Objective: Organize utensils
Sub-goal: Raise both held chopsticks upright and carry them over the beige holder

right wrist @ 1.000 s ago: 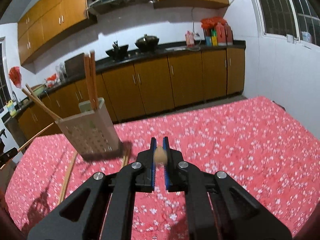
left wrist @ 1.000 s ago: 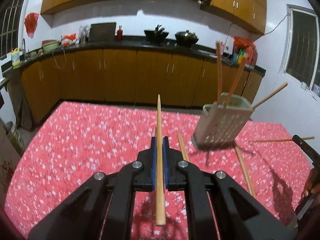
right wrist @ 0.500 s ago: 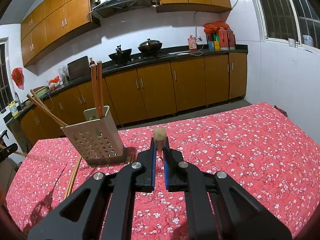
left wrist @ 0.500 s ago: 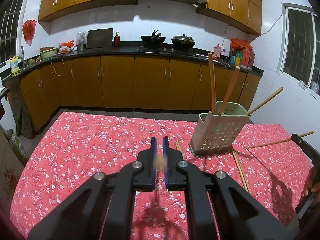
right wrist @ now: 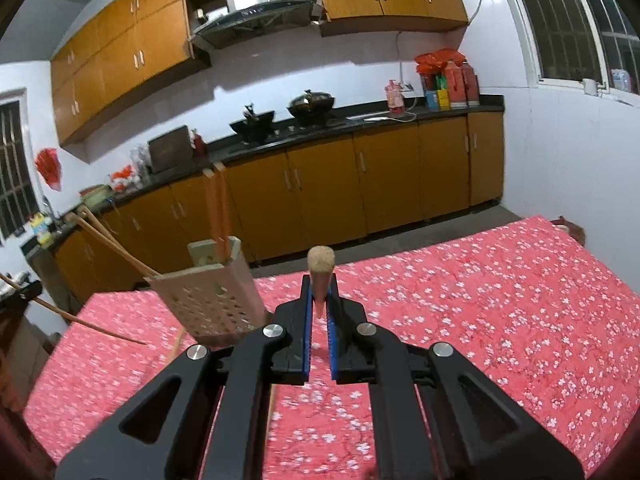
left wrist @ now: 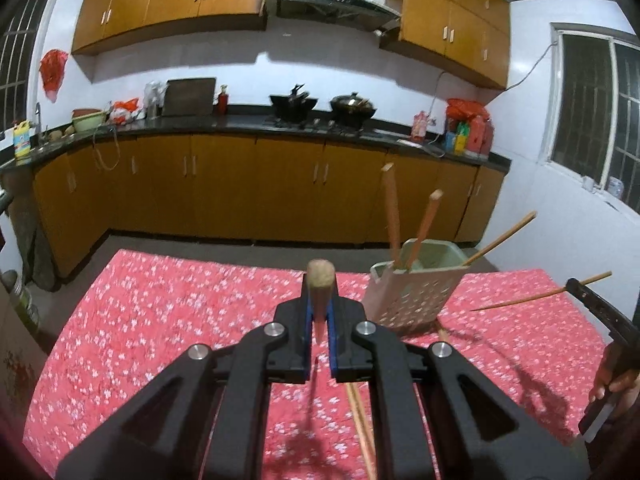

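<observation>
Both the left gripper and the right gripper are each clamping a tapered wooden chopstick end-on, butt toward the camera. The perforated pale plastic utensil holder, already holding chopsticks, is standing ahead-right of the left gripper and ahead-left of the right one. The step in hand looks like carrying; next, each tip needs aiming down into the holder's open top.

We cannot see the base of the utensil holder; our right gripper's black frame covers it at lower centre. The loose chopsticks on the tablecloth run off the bottom edge. At the right edge, a hand is cut off. The bottles on the far counter are too small to read.
</observation>
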### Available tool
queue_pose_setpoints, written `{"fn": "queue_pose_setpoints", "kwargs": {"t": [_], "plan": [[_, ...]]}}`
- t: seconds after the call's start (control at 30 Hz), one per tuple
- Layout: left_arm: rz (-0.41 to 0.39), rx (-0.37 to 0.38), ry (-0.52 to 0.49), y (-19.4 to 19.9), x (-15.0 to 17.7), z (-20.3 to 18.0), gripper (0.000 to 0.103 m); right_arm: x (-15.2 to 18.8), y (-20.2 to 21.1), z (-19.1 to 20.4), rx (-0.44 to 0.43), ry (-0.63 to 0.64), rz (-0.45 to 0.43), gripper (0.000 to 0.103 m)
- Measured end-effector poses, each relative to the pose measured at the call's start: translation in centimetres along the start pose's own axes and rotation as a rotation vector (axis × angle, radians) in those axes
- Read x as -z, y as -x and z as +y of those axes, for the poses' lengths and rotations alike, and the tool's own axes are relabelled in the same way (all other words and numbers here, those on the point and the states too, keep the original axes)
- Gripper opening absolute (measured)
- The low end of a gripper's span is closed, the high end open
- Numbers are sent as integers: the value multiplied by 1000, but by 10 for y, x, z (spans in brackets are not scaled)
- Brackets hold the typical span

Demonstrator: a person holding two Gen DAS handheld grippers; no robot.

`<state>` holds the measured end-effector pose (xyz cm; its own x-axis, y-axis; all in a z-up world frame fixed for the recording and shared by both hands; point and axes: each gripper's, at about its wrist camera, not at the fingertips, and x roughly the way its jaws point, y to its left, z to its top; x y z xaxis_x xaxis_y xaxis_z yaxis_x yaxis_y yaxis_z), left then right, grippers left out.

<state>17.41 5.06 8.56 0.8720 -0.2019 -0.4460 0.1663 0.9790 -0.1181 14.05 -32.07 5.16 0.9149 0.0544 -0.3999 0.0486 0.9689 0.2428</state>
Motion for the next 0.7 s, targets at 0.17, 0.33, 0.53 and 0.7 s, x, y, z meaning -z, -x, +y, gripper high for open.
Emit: {"fn": "queue_pose_setpoints", "kwargs": {"t": [0.17, 0.33, 0.53, 0.7], "plan": [[-32, 76, -22, 21, -22, -18, 7, -25, 25, 16, -133, 47, 20, 7], [-70, 153, -37, 37, -42, -37, 7, -47, 48, 31, -244, 79, 1, 7], [-144, 180, -36, 38, -70, -60, 7, -82, 38, 44, -271, 58, -41, 7], [-160, 167, -57, 24, -93, -80, 7, -97, -2, 61, -213, 99, 35, 7]]}}
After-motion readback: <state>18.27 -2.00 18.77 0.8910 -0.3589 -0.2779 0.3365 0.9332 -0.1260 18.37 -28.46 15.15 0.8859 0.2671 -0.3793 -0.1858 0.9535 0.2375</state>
